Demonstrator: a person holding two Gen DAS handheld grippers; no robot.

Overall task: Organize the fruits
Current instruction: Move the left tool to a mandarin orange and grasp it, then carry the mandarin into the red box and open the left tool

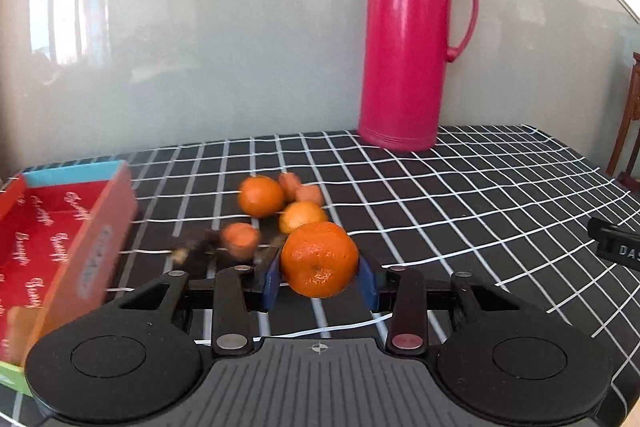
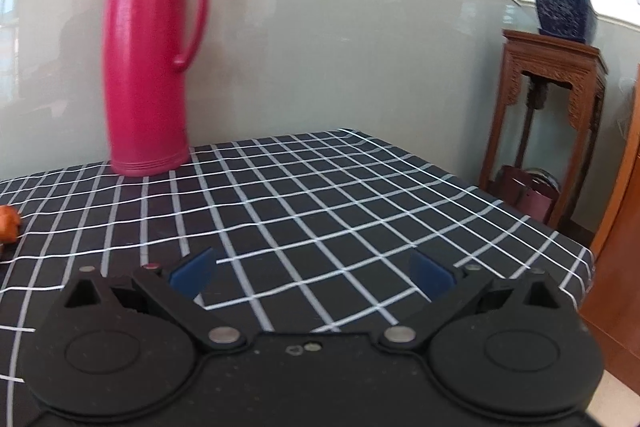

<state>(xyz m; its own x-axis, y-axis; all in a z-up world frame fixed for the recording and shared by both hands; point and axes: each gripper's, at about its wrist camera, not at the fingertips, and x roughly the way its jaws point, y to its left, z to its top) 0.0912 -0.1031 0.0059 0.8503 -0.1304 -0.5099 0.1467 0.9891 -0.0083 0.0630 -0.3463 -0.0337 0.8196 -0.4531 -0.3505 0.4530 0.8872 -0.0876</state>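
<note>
Between the blue pads of the left gripper (image 1: 320,277) sits a tangerine (image 1: 319,259), clamped and lifted off the counter (image 1: 440,195). The red box (image 1: 52,239) lies to its left, near edge closest. The right gripper (image 2: 312,277) hangs apart, empty, far right.

White cursive script repeats across the red lining of the open cardboard box (image 1: 44,239) at nine o'clock in the left wrist view; too blurred to read. A grey label on its orange side wall is also smeared. White letters "DAS", cut by the frame edge, stand on a black block (image 1: 616,247) at three o'clock.
</note>
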